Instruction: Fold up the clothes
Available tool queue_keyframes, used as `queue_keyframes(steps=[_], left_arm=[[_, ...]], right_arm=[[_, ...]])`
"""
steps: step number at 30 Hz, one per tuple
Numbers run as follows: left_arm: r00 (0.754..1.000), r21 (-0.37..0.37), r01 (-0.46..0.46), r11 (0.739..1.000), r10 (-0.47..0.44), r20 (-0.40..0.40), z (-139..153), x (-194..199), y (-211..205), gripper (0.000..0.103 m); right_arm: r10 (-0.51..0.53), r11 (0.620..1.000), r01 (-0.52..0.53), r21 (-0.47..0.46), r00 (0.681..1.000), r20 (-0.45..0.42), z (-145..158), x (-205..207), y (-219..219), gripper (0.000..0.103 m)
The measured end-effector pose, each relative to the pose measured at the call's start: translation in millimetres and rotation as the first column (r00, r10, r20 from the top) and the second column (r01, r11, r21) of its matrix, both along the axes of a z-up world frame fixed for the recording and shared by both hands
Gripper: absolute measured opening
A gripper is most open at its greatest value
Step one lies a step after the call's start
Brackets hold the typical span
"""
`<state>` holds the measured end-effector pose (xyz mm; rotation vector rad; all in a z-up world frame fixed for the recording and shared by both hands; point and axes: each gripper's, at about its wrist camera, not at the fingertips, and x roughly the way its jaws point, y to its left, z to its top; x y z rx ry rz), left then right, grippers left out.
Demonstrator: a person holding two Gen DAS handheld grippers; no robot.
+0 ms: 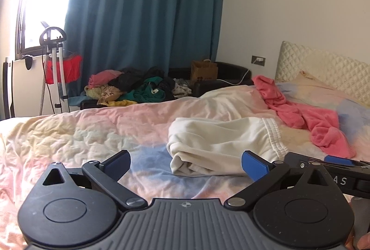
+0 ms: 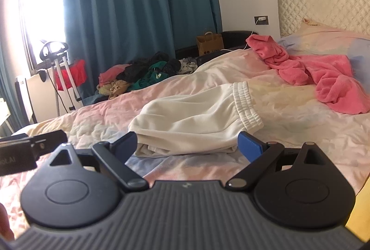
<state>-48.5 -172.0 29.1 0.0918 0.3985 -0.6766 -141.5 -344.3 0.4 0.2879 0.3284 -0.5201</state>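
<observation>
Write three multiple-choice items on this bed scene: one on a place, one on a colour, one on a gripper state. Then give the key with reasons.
1. Where does the white garment lie?
A. On the bedspread, in front of both grippers
B. On the floor pile
C. Over the headboard

2. What colour is the fleece garment near the headboard?
A. Green
B. Pink
C. Black

3. How does the left gripper stand?
A. Shut on the white garment
B. Shut on nothing
C. Open, holding nothing

Key: 1 A, the folded white garment rests on the bedspread just past the fingertips in both wrist views. 2 B, it is plainly pink. 3 C, its fingers are spread wide with only bedding between them; the right gripper is open too.
</observation>
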Motion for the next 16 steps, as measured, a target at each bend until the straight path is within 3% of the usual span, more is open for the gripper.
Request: queue_keyframes(steps=[16], left_arm=[[1.0,0.001,-0.019,1.0,0.019,0.014,-1.3,-1.9,2.3,0.103]], right_arm=[[0.02,0.999,-0.022,-0.043,0.999,-0.042,-0.8,6.6,7.4,0.095]])
